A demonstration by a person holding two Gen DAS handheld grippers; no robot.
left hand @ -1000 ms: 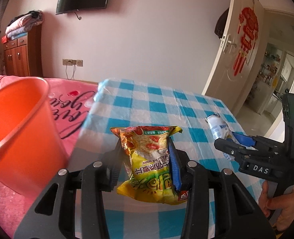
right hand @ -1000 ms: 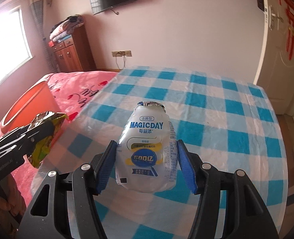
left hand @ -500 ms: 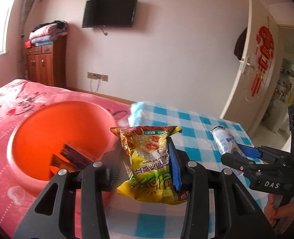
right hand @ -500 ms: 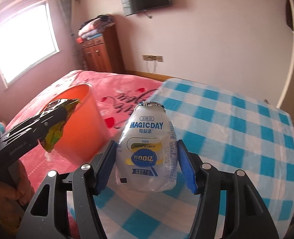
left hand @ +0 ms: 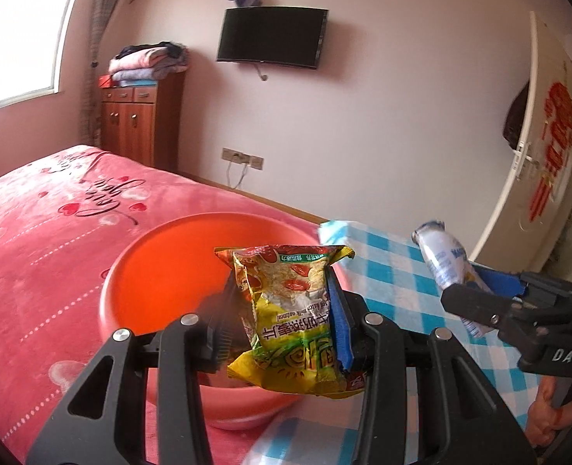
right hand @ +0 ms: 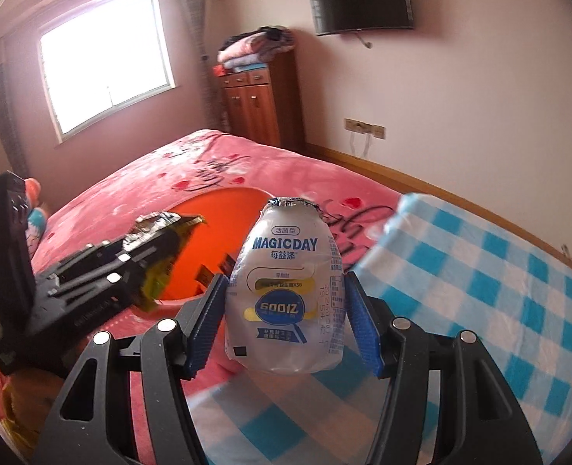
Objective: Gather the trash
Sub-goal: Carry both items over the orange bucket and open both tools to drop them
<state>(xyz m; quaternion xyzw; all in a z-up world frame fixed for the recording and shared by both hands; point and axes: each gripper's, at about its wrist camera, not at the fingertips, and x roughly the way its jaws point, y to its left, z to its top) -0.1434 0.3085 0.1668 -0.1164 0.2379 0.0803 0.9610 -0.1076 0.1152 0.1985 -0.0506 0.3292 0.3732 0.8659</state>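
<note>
My left gripper is shut on a yellow snack bag and holds it over the near rim of the orange basin. My right gripper is shut on a white MAGICDAY drink bottle, held upright above the table edge, right of the basin. The bottle and right gripper show at the right of the left wrist view. The left gripper with the bag shows at the left of the right wrist view. Dark wrappers lie inside the basin.
The basin sits on a pink bed beside a table with a blue checked cloth. A wooden cabinet with folded blankets and a wall TV stand behind. A white door is at the right.
Both grippers have swung left from over the table toward the basin, still holding the bag and the bottle. The basin is now in front of the left gripper.
</note>
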